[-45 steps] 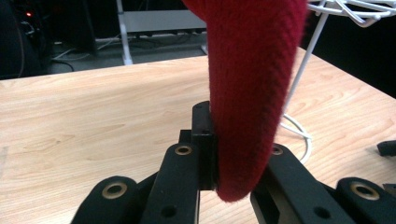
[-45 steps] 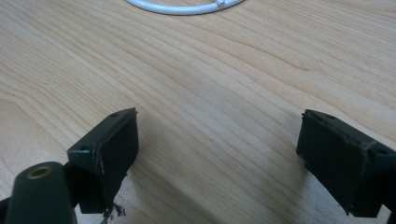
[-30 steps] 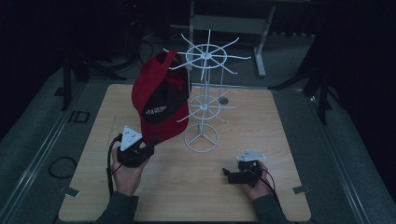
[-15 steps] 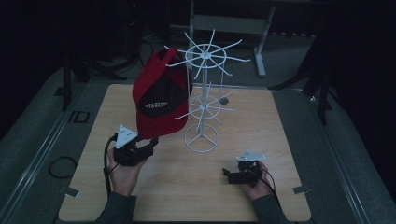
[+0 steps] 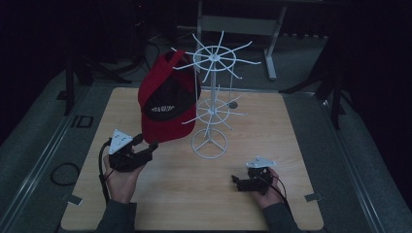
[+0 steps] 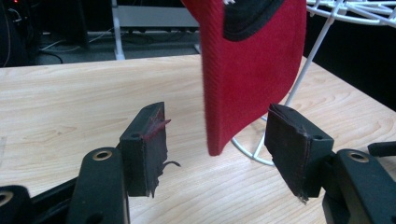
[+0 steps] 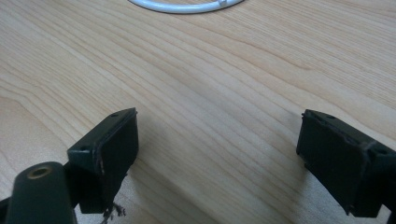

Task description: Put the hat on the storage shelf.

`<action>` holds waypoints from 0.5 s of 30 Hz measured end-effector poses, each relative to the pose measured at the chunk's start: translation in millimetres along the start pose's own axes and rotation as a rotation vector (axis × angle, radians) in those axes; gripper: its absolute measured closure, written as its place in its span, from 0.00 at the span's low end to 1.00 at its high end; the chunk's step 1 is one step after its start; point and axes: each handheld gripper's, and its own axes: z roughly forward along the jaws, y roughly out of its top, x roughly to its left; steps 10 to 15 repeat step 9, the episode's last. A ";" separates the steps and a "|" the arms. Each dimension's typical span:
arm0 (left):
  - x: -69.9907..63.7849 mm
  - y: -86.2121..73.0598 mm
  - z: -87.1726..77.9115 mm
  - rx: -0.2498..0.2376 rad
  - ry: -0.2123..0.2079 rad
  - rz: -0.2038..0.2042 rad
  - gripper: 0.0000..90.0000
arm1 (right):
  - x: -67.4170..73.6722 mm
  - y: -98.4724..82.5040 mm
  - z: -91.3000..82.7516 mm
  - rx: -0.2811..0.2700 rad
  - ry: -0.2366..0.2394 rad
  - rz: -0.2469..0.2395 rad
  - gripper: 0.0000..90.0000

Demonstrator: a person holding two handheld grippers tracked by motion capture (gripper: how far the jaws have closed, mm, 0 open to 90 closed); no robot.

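I see a red cap [image 5: 167, 104] hanging on the white wire rack [image 5: 213, 97], left of centre in the high view, its brim pointing down toward the wooden worktop [image 5: 301, 126]. My left claw [image 5: 145, 147] sits lower left of the frame, just below that brim, and its jaws stand apart. In the left gripper view the cap's brim [image 6: 243, 79] hangs between and beyond the two jaws, touching neither that I can make out, with the rack's ring base [image 6: 254, 151] behind it. My right claw [image 5: 237, 183] lies low on the worktop at lower right, well apart from the rack. Its jaws are spread wide over bare wood in the right gripper view, with the rack's base ring [image 7: 182, 6] at the top edge.
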 end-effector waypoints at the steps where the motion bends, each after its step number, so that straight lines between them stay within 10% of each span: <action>1: 1.2 0.3 -1.1 -0.002 0.000 -0.001 0.44 | -0.1 0.0 0.0 0.000 0.000 -0.001 0.14; 15: 6.8 -0.2 -4.7 -0.014 -0.007 -0.018 0.43 | -0.1 0.0 0.0 0.000 0.000 -0.001 0.14</action>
